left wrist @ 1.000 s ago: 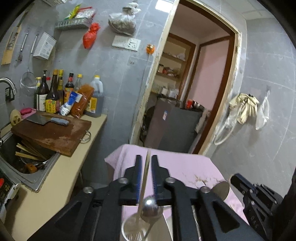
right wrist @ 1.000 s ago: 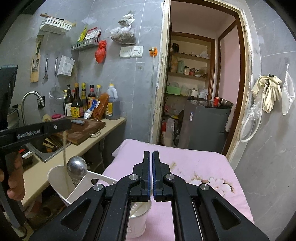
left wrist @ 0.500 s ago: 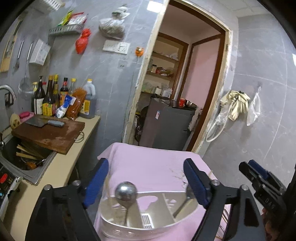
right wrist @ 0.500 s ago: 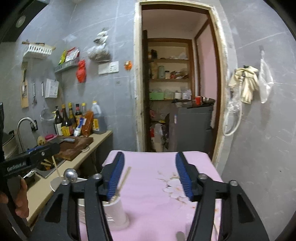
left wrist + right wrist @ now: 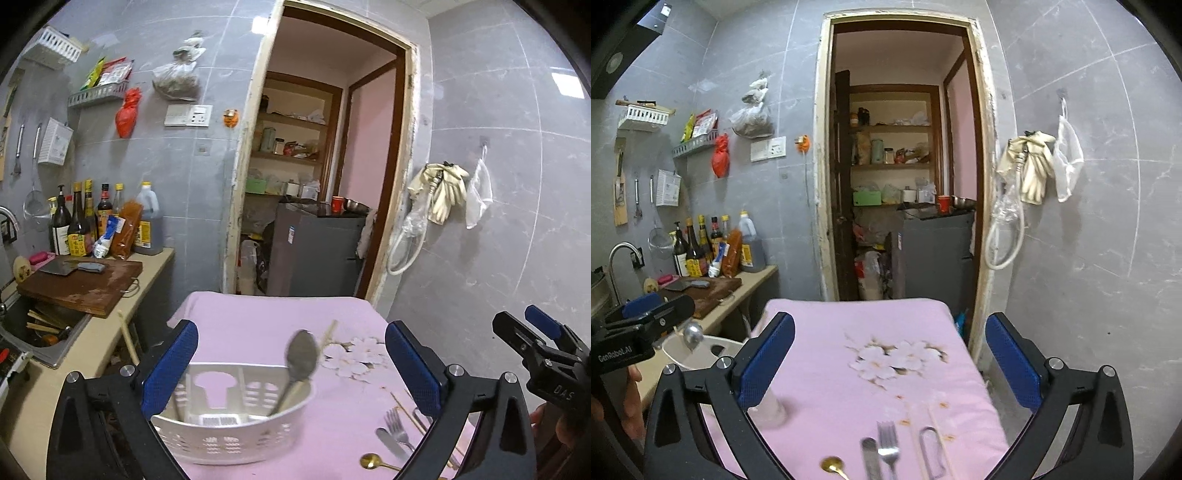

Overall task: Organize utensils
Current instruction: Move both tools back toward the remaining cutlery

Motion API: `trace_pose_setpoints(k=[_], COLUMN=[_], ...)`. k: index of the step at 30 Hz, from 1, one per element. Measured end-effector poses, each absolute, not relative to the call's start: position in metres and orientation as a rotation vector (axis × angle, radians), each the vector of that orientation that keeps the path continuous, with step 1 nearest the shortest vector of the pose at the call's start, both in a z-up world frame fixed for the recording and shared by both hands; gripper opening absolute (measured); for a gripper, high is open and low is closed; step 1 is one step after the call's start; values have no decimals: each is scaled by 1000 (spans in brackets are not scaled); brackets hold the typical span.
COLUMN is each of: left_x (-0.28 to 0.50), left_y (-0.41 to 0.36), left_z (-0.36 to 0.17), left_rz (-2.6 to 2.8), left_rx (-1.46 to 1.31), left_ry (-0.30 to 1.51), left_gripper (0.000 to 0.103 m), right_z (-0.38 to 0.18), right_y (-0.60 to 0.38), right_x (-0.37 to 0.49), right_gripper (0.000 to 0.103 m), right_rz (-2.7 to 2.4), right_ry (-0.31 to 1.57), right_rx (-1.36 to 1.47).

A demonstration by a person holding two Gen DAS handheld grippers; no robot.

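Note:
A white slotted utensil caddy (image 5: 229,428) stands on the pink cloth-covered table (image 5: 266,325), between the fingers of my open, empty left gripper (image 5: 291,365). A steel ladle (image 5: 301,360) leans in it beside a chopstick. A fork (image 5: 395,428), a knife and a gold spoon (image 5: 371,461) lie on the cloth at the lower right. My right gripper (image 5: 890,358) is open and empty above the fork (image 5: 888,443), the knife (image 5: 870,456), the gold spoon (image 5: 833,465) and chopsticks (image 5: 936,432). The caddy (image 5: 701,350) shows at its left.
A counter (image 5: 110,317) runs along the left with a sink, a cutting board (image 5: 81,288) with a cleaver, and several bottles (image 5: 77,225). An open doorway (image 5: 317,184) with a grey cabinet lies beyond the table. Gloves (image 5: 443,192) hang on the right wall.
Both grippers have opened from shut. The left one let go of the ladle, which now rests in the caddy, and drew back. The right one has swung right over the loose cutlery.

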State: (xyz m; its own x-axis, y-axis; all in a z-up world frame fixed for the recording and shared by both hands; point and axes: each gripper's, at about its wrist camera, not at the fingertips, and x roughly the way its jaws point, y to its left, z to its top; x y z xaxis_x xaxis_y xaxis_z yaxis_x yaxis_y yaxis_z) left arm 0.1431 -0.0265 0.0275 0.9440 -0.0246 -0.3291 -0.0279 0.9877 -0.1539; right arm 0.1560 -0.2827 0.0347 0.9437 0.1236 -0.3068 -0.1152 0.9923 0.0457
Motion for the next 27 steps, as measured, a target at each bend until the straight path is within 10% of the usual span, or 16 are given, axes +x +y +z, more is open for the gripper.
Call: trace_pose_setpoints(k=[27], left_x=[161], left_y=[-122], left_z=[-86], left_rz=[142], left_rx=[-321], left_ry=[727], left_gripper=[102], right_z=[-83], right_y=[-377], right_x=[229], right_gripper=[101], right_rz=[249], right_ry=[615], right_rx=[-22])
